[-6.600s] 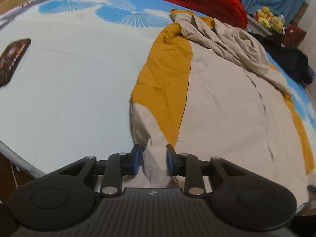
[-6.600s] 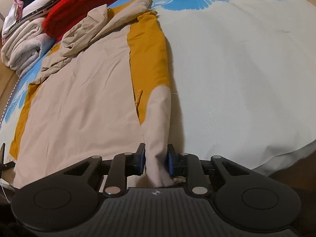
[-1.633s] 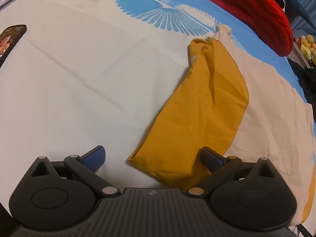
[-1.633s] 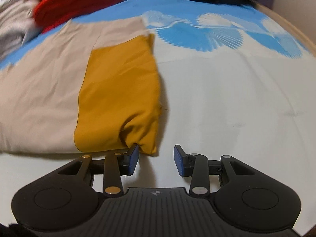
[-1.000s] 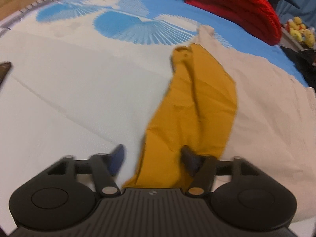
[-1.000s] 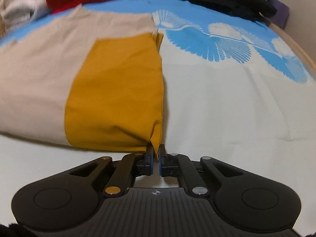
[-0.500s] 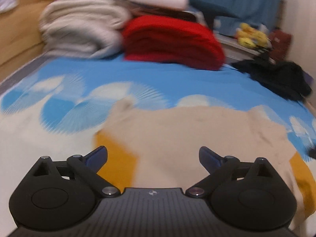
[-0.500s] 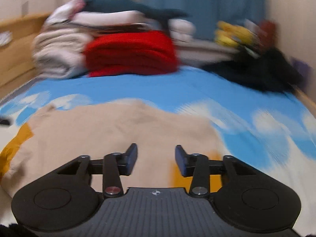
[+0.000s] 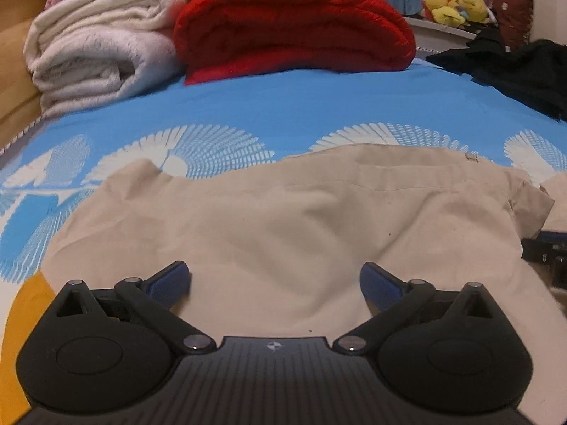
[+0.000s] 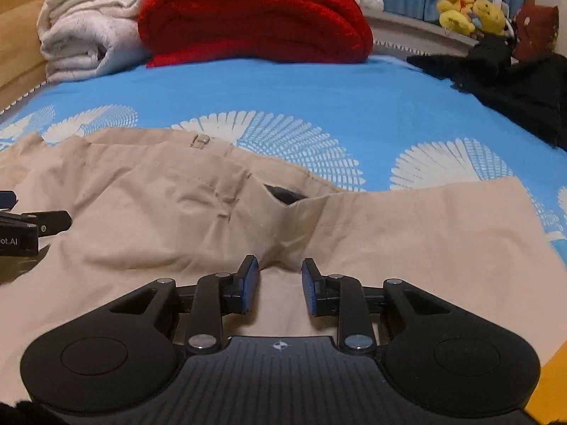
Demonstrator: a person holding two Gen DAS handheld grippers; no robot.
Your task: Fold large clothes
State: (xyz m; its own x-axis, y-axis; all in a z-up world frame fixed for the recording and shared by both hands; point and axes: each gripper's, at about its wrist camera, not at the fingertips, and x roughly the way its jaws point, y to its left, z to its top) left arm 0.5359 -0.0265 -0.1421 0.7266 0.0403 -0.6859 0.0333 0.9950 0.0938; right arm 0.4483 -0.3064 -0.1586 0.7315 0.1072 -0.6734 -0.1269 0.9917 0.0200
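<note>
A second ago the right claw (image 10: 276,285) was pinching the yellow corner of the jacket (image 9: 301,233). The left claw (image 9: 273,283) had yellow cloth between its fingers. Now both claws have let go and swung round to face the head of the bed (image 9: 301,106). That looks like one fold is done, and the hands are getting ready for the next one.

The left claw is wide open, with only flat tan cloth under it and nothing pinched. The right claw is partly open and its fingers are closing. A little bump of tan cloth sits just past the tips at 12 o'clock, but the pads do not press on it.

The jacket lies spread on the blue bed, filling the low half of both views. A bit of yellow shows at 8 o'clock in the left view and at 4 o'clock in the right view.

Count them:
- one tan and yellow jacket
- two claws
- one red blanket (image 9: 294,21) at 12 o'clock
- one rolled white blanket (image 9: 102,46) at 10 o'clock
- one black pile of clothes (image 10: 514,85) at 2 o'clock
- some yellow plush toys (image 10: 467,10) at 1 o'clock, too bunched to count
</note>
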